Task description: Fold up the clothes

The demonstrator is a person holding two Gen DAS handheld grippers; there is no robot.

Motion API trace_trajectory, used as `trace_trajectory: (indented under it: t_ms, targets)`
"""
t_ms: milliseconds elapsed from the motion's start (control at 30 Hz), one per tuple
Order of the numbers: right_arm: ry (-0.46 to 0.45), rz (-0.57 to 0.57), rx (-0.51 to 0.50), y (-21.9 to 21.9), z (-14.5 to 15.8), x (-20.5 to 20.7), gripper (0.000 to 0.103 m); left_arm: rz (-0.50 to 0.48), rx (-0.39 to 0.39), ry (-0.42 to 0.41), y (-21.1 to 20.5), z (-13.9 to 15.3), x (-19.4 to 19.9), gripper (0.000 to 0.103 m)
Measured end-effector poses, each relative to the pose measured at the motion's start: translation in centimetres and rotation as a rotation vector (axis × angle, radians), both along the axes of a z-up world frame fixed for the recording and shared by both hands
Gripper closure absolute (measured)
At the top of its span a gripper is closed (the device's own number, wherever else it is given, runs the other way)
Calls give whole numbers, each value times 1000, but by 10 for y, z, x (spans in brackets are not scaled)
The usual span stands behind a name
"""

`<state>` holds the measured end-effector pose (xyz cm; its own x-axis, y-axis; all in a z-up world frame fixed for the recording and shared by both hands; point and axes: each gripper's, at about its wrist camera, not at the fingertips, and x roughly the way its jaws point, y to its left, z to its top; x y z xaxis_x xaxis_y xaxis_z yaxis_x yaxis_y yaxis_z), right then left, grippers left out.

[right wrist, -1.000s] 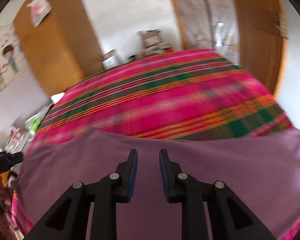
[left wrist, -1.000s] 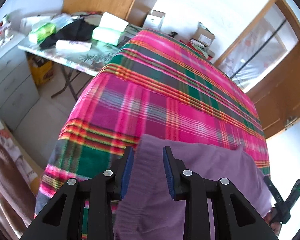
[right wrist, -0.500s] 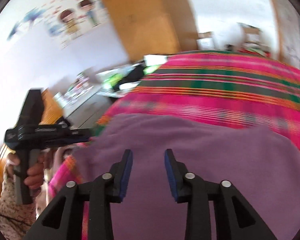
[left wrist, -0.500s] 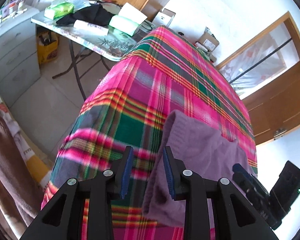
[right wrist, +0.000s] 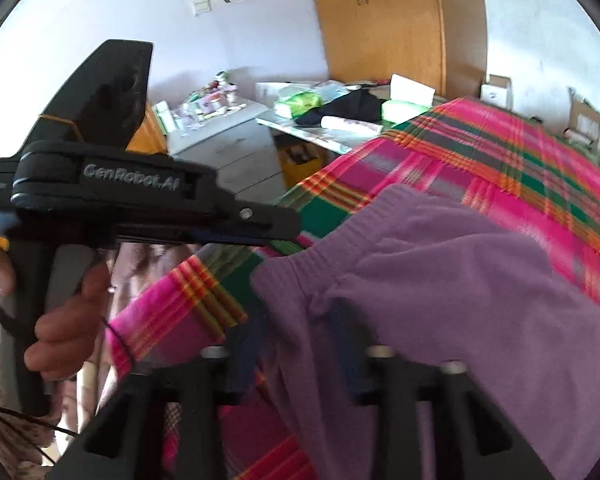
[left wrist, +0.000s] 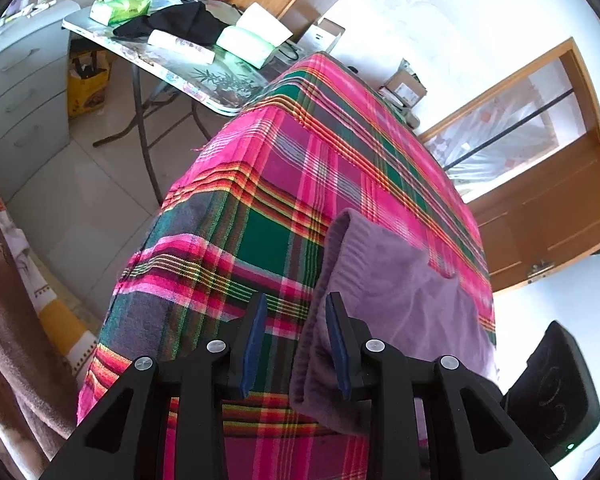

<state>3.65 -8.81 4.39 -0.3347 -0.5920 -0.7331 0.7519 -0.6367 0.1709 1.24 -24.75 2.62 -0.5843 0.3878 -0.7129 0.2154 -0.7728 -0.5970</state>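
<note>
— What is seen on the left?
— A table (left wrist: 204, 84) is seen there, with boxes and a black cloth piled on it. Just right of it, a bed is covered by a striped pink and green blanket (left wrist: 340, 152).

— Where is the purple cloth (left wrist: 400, 292) found?
— It is laid on the near right part of the blanket. Its ribbed edge is hung over the near side of the bed.

— How is the left gripper (left wrist: 296, 300) held?
— It is pointed down at the blanket. Its jaws are kept apart. The ribbed edge is touched by the right finger, and a little of it is seen in the gap, but nothing is pinched.

— And what is seen from the other side?
— The left gripper is held by a hand (right wrist: 60, 320) at the far left. The purple cloth is spread to the right of it.

— How is the right gripper (right wrist: 296, 320) held?
— It is blurred. Its jaws have just been closing, and purple cloth is seen between them. Whether the cloth is pinched cannot be told.
</note>
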Motion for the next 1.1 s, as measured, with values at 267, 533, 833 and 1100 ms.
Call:
trace_trajectory:
  t_ms: [267,533,833,1100]
  targets:
    - [6,-217,-213,64,43,-33,92,-15,-17,8,0,-2,-10,72]
    - [5,-309,-320,90,63,-52,92,-113,-67,9,23,-5,-35,70]
    - [-29,-355,-391,115,71,-62,92,-161,-219,49,48,-2,-65,66]
    - [-48,-347,-387,114,67,-68,92,-235,-329,96,63,-2,-76,66]
